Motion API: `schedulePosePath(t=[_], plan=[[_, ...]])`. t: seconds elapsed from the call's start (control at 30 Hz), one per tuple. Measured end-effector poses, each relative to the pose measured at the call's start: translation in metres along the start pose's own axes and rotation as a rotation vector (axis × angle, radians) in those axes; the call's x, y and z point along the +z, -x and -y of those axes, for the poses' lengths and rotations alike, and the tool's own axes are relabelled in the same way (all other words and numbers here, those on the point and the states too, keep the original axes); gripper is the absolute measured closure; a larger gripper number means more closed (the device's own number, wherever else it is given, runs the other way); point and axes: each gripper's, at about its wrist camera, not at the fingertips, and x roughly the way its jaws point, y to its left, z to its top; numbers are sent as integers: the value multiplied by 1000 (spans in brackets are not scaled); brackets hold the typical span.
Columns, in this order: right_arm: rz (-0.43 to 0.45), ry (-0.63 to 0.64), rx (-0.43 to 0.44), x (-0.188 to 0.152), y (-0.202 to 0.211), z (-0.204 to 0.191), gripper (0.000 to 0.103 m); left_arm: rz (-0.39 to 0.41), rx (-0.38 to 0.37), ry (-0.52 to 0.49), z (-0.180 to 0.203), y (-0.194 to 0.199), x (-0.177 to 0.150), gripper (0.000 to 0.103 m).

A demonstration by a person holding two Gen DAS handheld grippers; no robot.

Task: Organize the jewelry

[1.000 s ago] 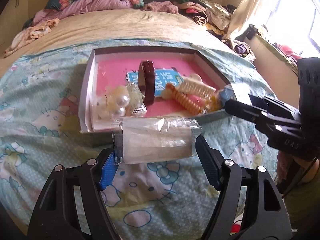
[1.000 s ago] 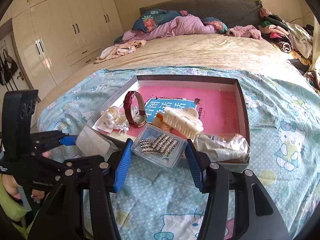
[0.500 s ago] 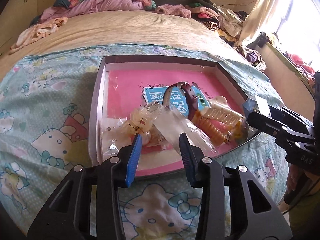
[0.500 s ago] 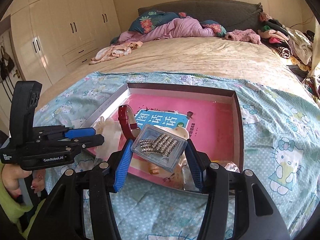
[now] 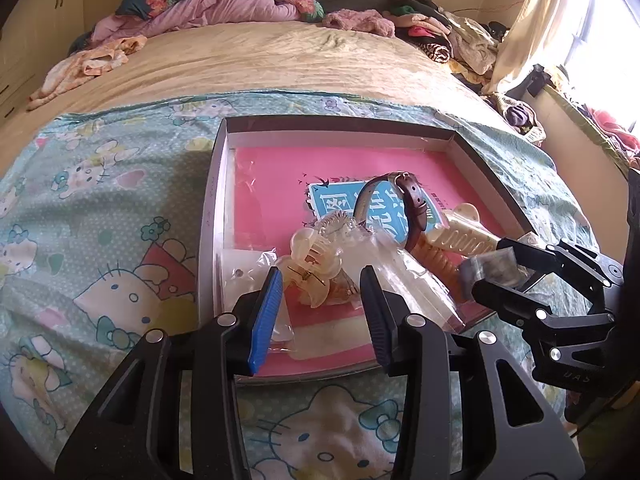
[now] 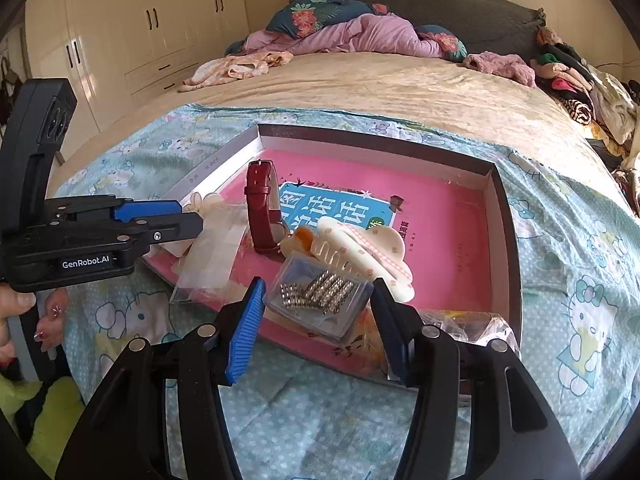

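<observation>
A shallow grey box (image 5: 212, 200) with a pink book inside lies on the bed; it also shows in the right wrist view (image 6: 506, 216). In it are a dark red watch (image 5: 414, 204), a cream hair claw (image 5: 464, 236), a clear hair claw (image 5: 316, 256) and a clear plastic bag (image 5: 416, 280). My left gripper (image 5: 320, 312) is open over the box's near edge, with the clear claw between its fingers and the bag beside the right finger. My right gripper (image 6: 320, 320) is shut on a small clear case of rhinestone clips (image 6: 320, 296), held over the box's near edge.
The box sits on a Hello Kitty sheet (image 5: 100, 240) over a beige bedspread. Pillows and piled clothes (image 6: 360, 36) lie at the headboard. White wardrobes (image 6: 120, 40) stand at the left. A crumpled plastic bag (image 6: 472, 324) lies in the box's near right corner.
My left gripper, shut on the clear bag a second ago, moved forward over the box and opened; the bag now lies in the box. My right gripper carried the clip case forward over the box.
</observation>
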Motion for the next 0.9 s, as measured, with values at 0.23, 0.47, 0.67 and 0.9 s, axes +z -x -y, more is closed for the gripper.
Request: schedulePosePath(t=[0.23, 0.47, 0.67, 0.9], plan=[[30, 4, -17, 0, 15, -1, 30, 0, 1, 0, 0, 1, 0, 70], [84, -22, -29, -6, 45, 1, 14, 13, -5, 1, 4, 11, -4, 62], [141, -33, -43, -13, 75, -3, 6, 53, -16, -3, 10, 39, -7, 43], [189, -30, -69, -26, 104, -12, 5, 100, -28, 0, 15, 73, -24, 17]])
